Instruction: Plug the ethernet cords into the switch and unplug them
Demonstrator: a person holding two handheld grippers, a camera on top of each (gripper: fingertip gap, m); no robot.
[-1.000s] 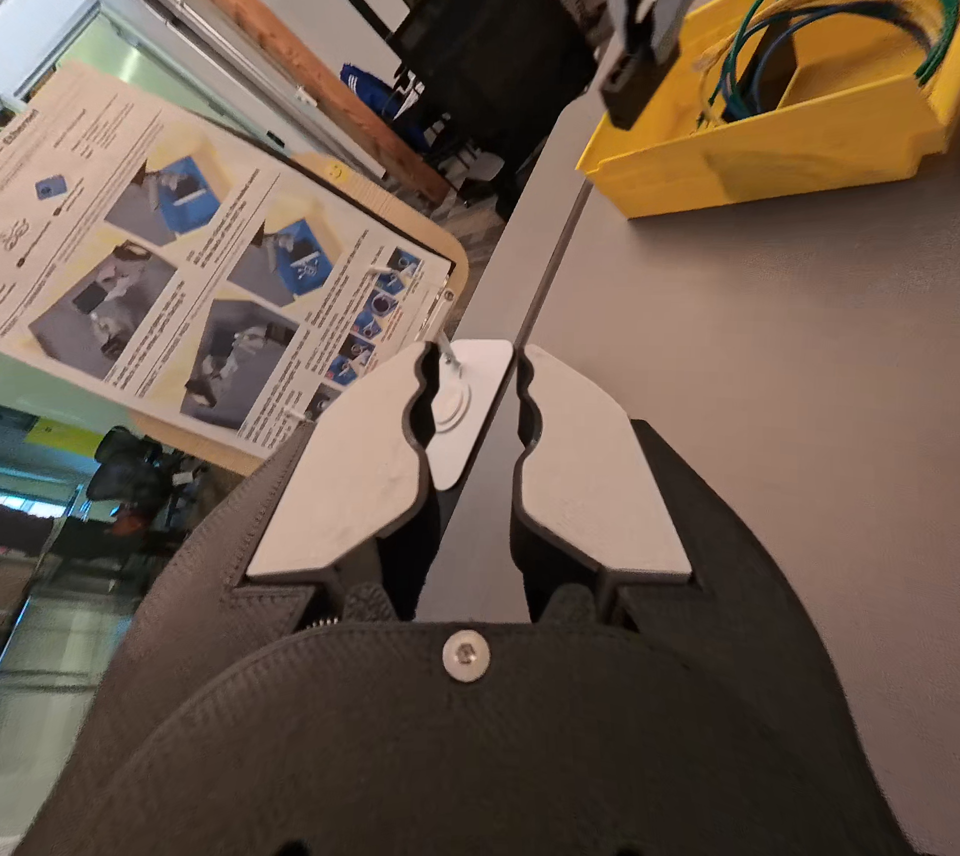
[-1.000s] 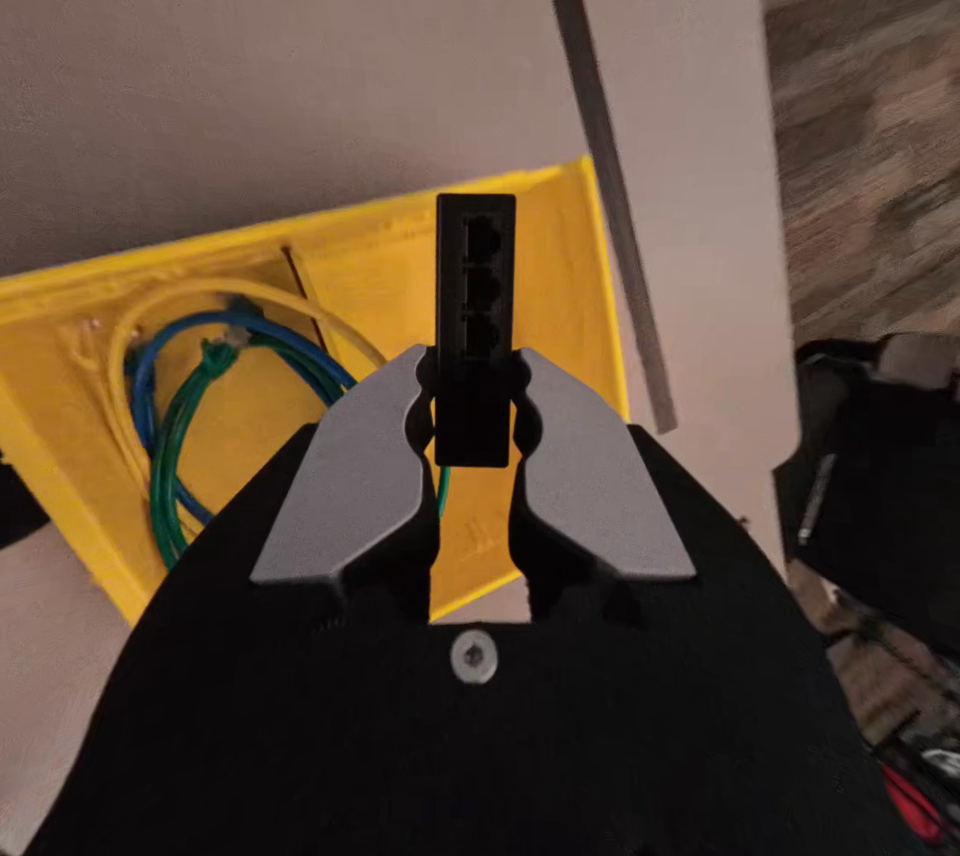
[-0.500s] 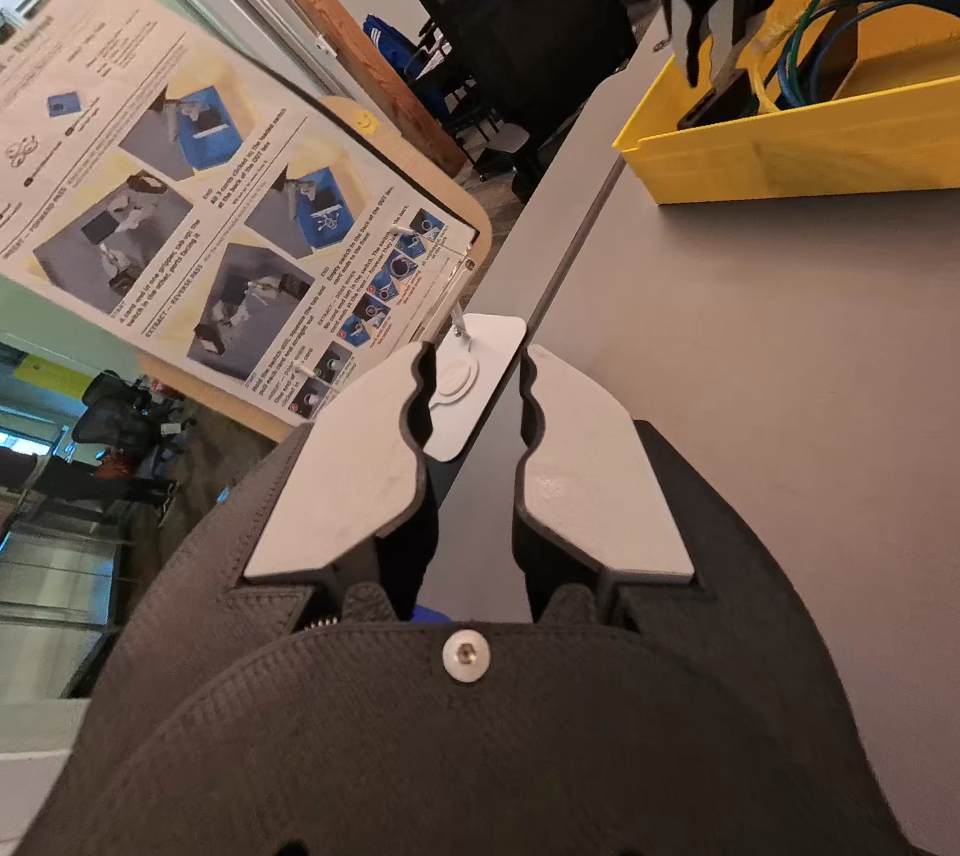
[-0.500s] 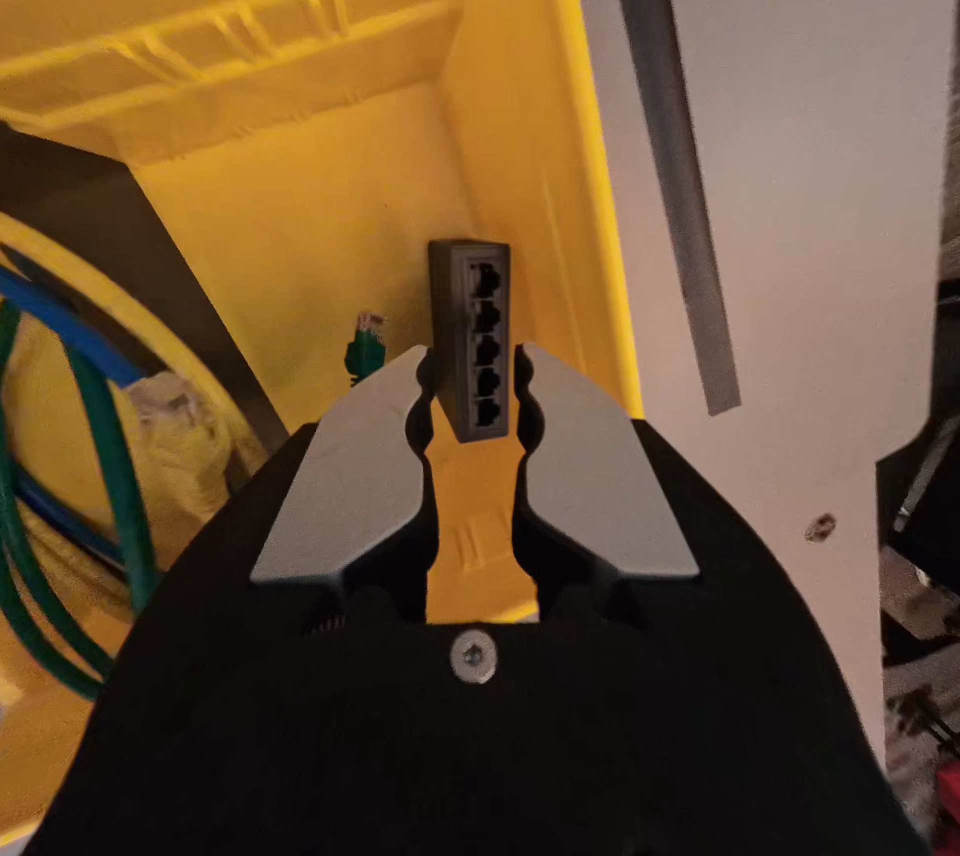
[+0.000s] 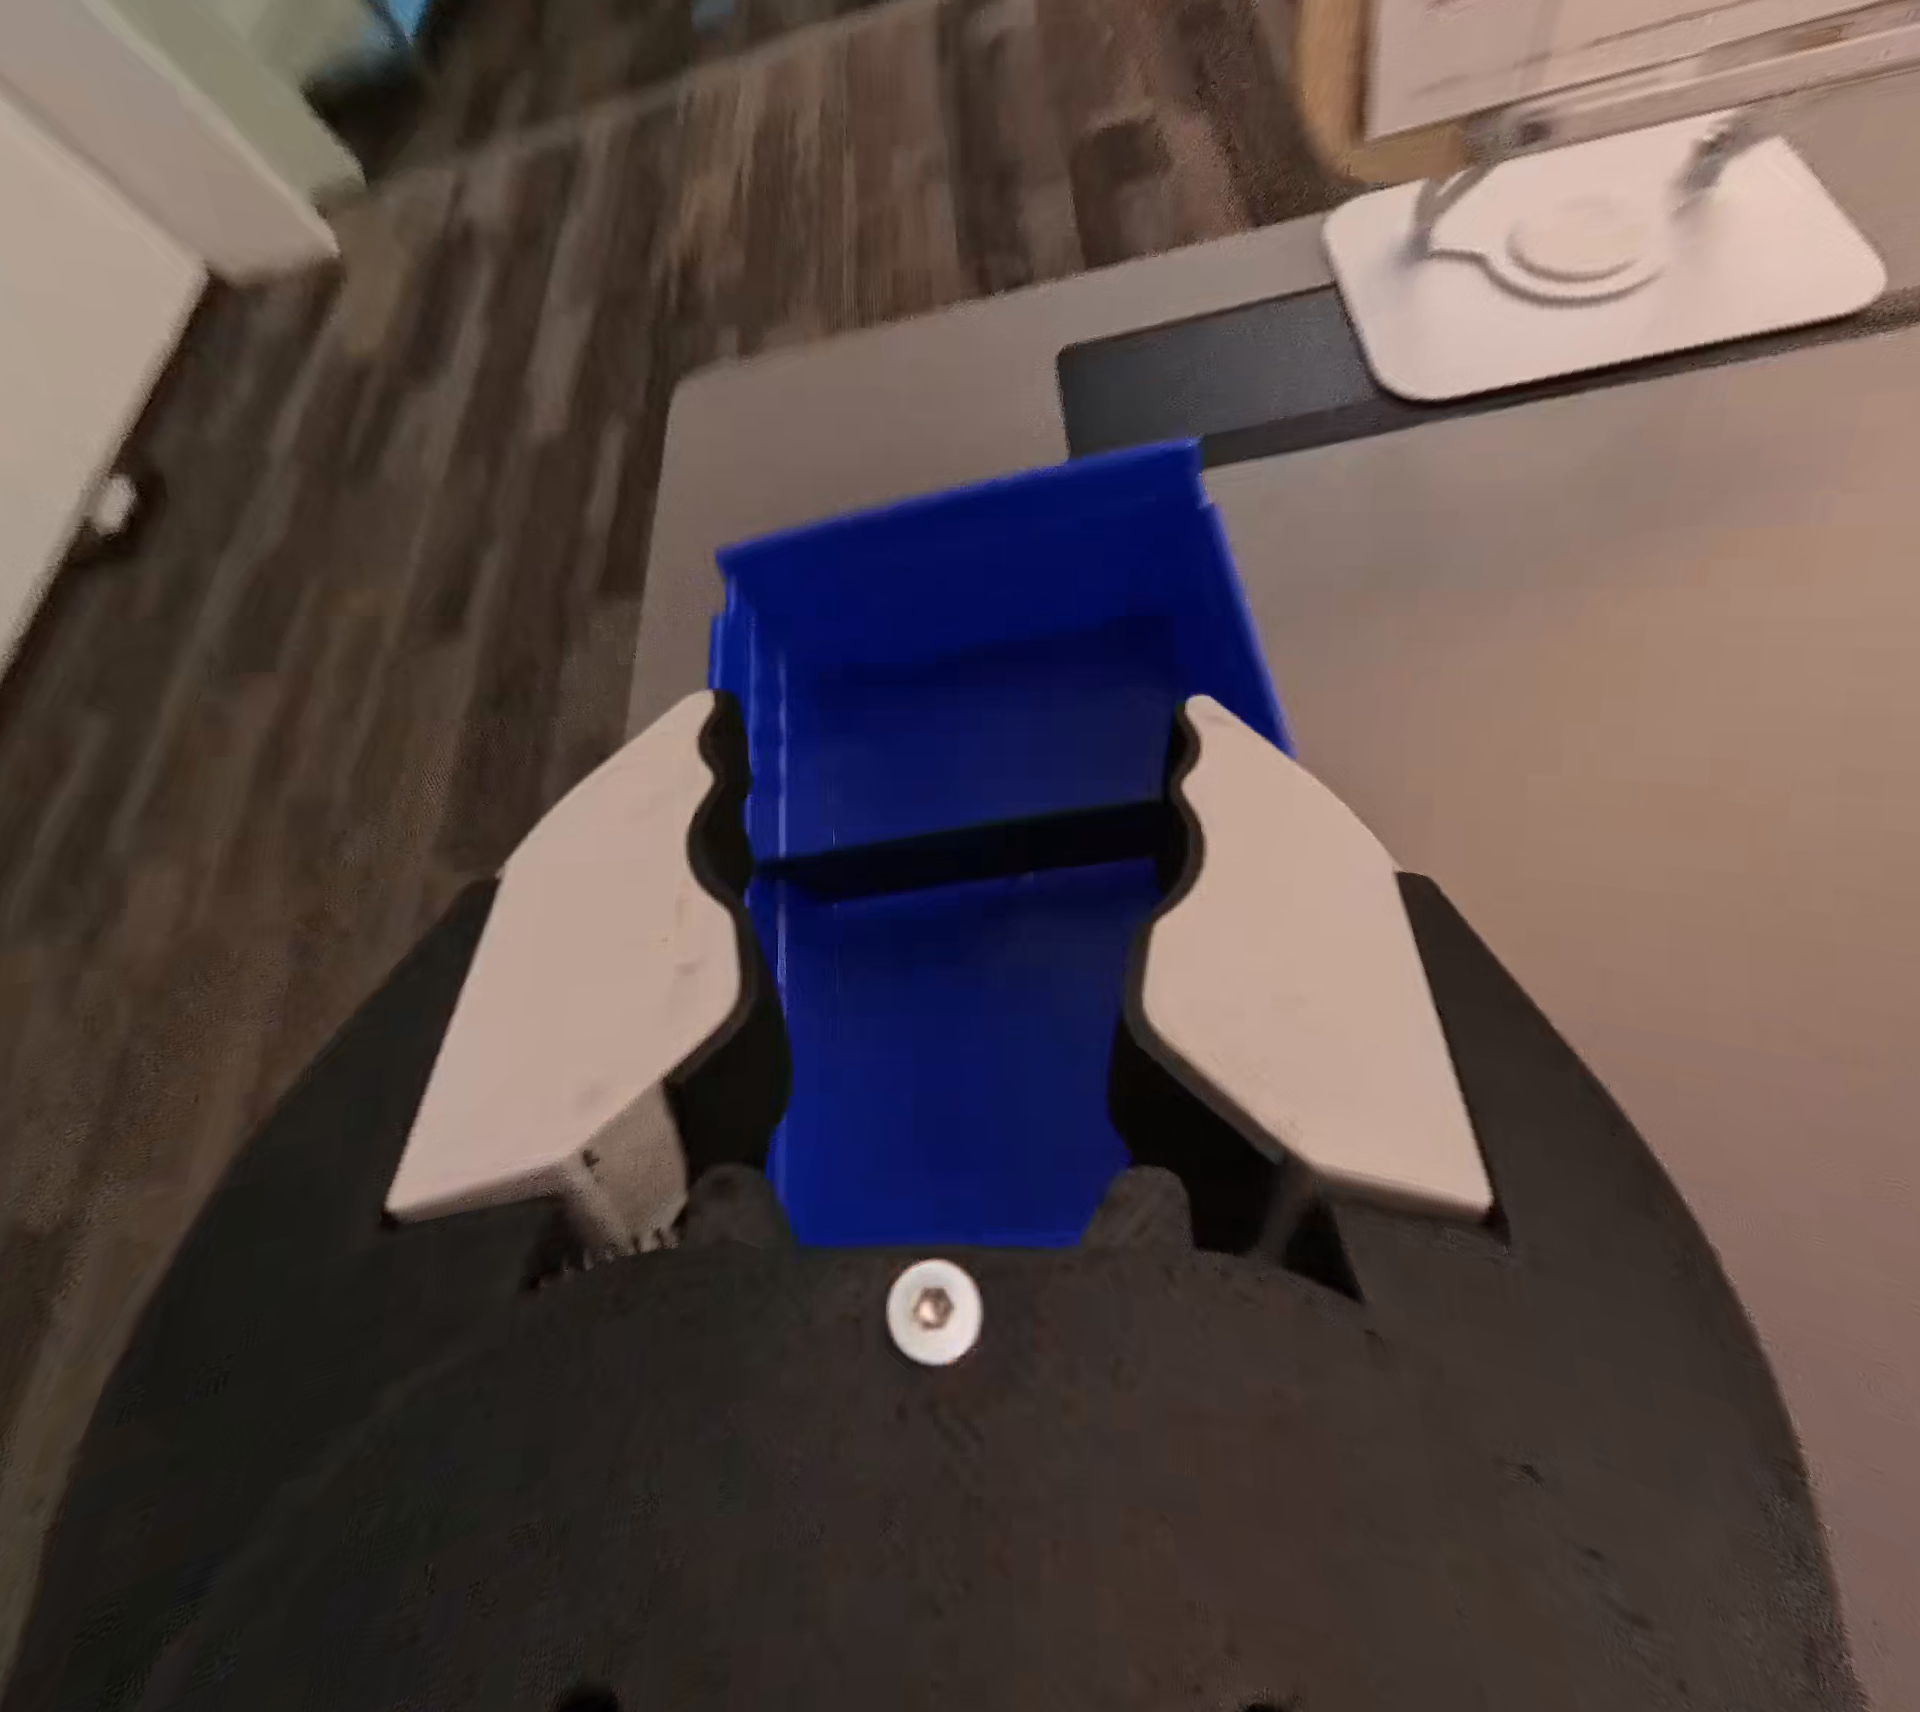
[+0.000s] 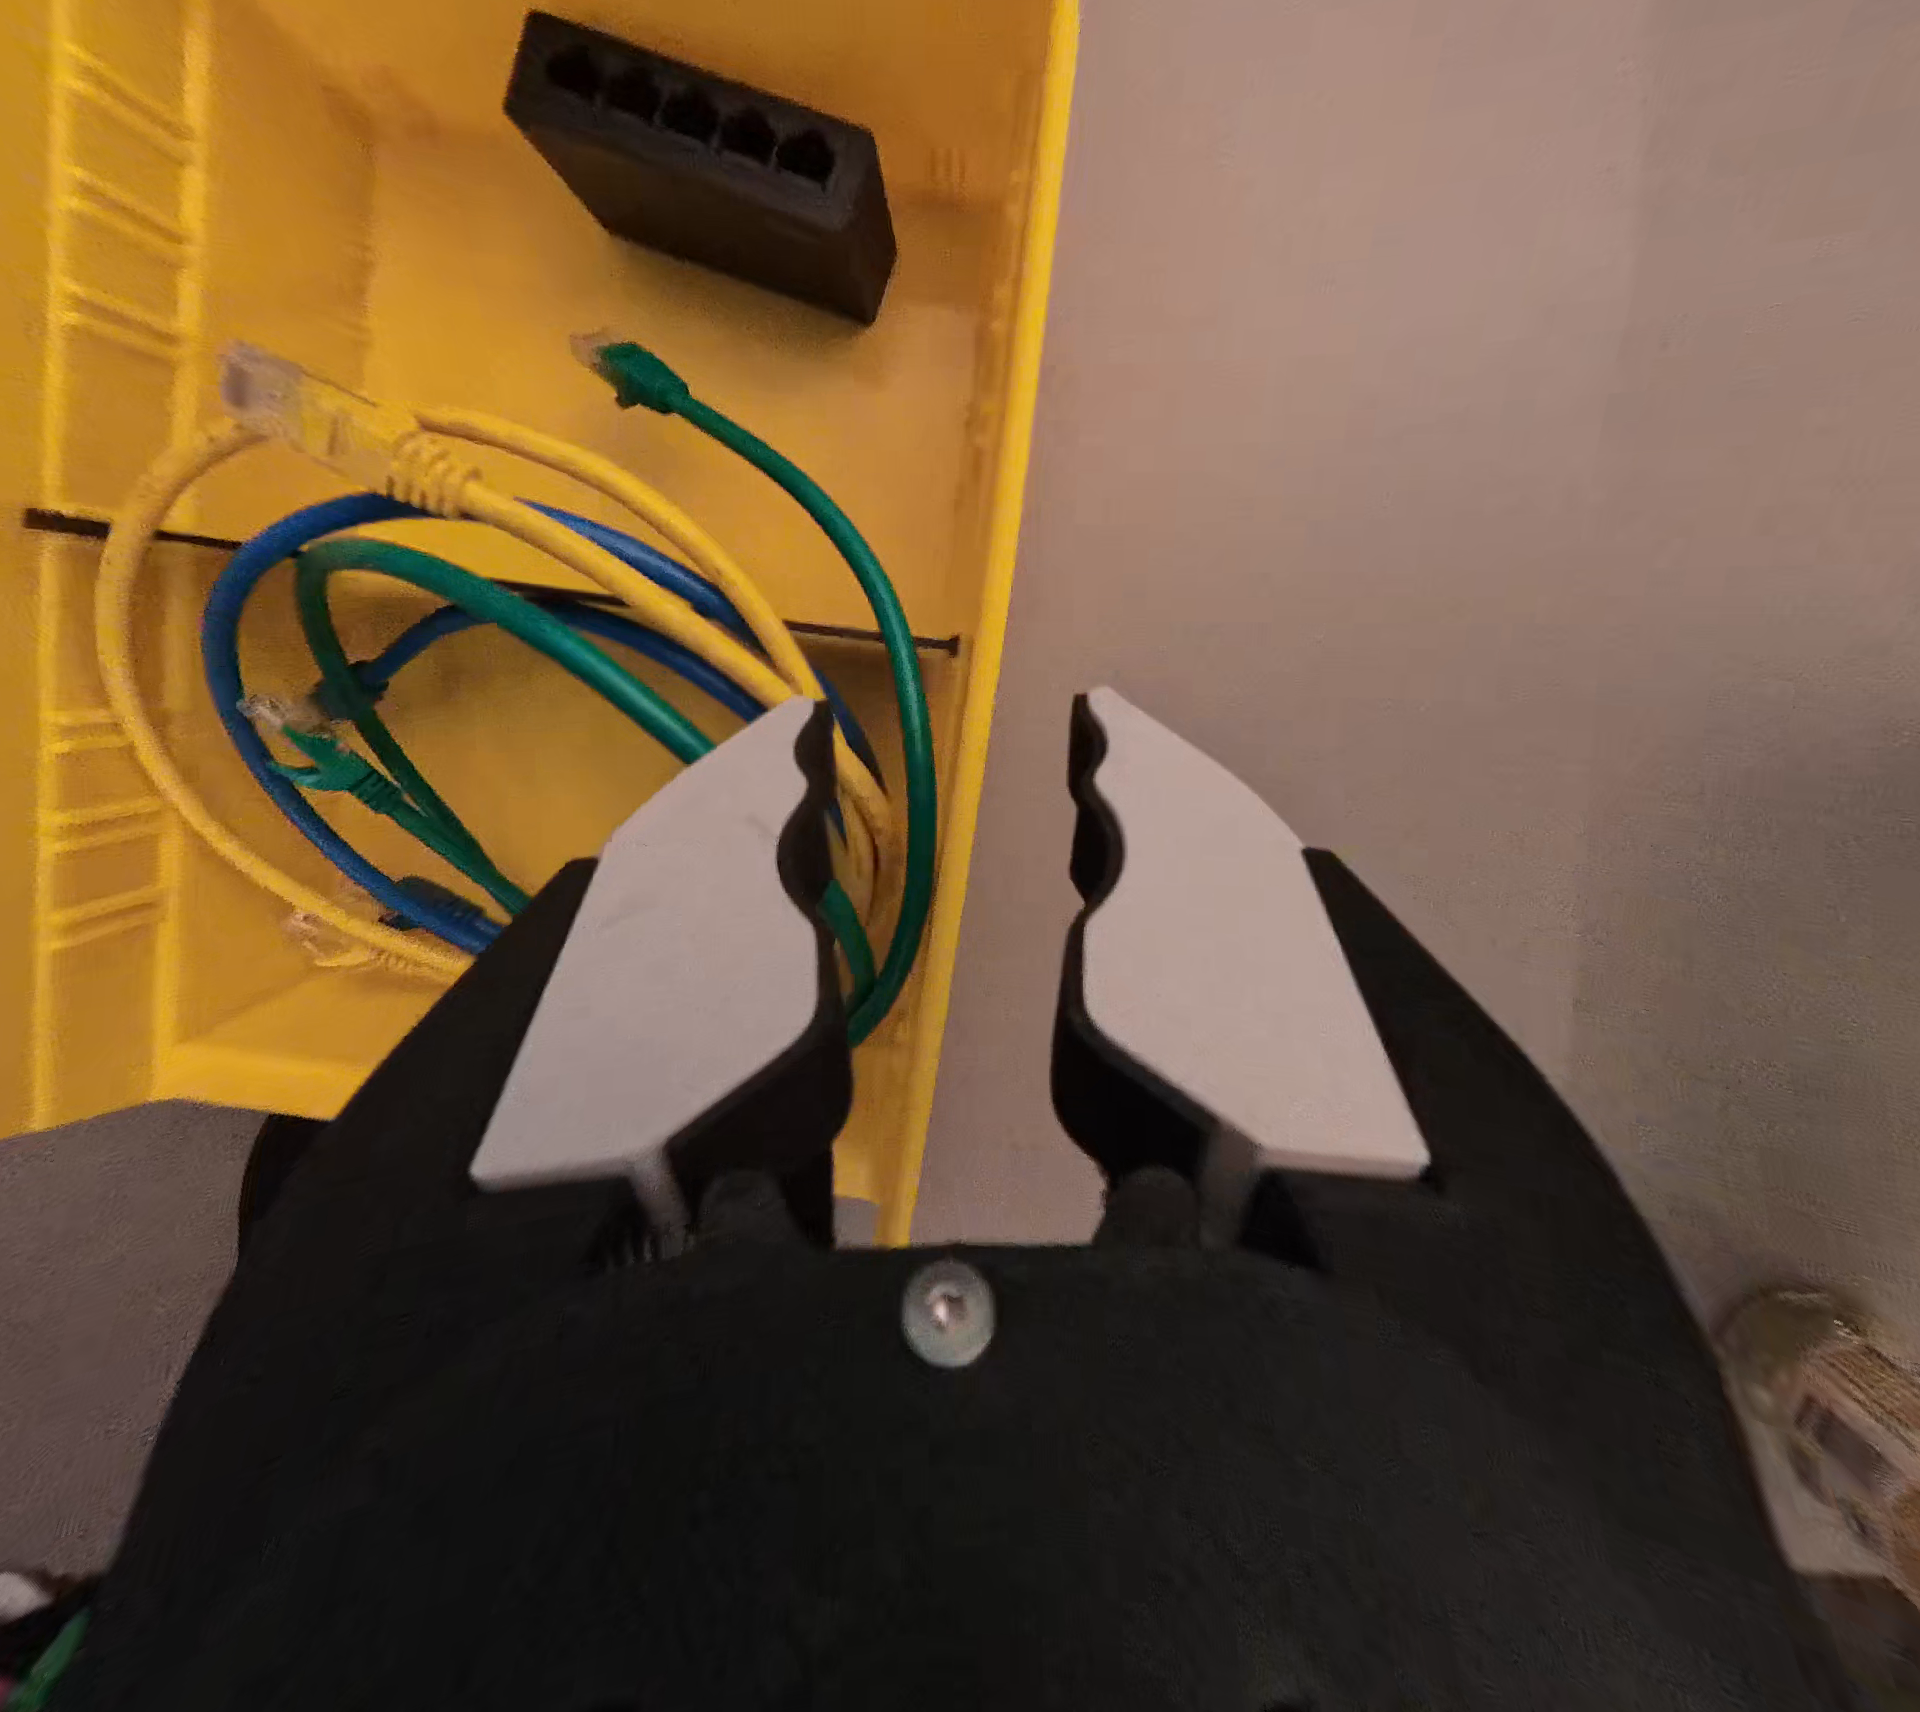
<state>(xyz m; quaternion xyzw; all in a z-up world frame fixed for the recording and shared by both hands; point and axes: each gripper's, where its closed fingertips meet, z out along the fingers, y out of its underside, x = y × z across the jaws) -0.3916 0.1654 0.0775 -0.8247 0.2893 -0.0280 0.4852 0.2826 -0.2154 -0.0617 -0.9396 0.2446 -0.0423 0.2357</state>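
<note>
Switch (image 6: 707, 166) lies flat in the far compartment of the yellow bin (image 6: 1029, 415), long axis running from 10 to 4 o'clock, ports facing 1 o'clock. Green (image 6: 831, 519), yellow (image 6: 582, 499) and blue (image 6: 270, 561) cords coil at its 7 o'clock, unplugged. Right hand-held gripper (image 6: 948, 706) gapes empty over the bin rim. Left hand-held gripper (image 5: 951, 706) is spread wide around a blue bin (image 5: 966, 727) on the bench (image 5: 1558, 727).

My left hand-held gripper (image 5: 951, 815) has its jaws wide apart, one on each side of a bin (image 5: 987, 623). The bin sits on the tabletop (image 5: 1558, 727). A stand (image 5: 1600, 280) is at 2 o'clock. My right hand-held gripper (image 6: 948, 821) hangs over the rim of a tray (image 6: 1023, 415). In the tray, the switch (image 6: 707, 166) is at 11 o'clock and the cords (image 6: 499, 654) at 9 o'clock.
</note>
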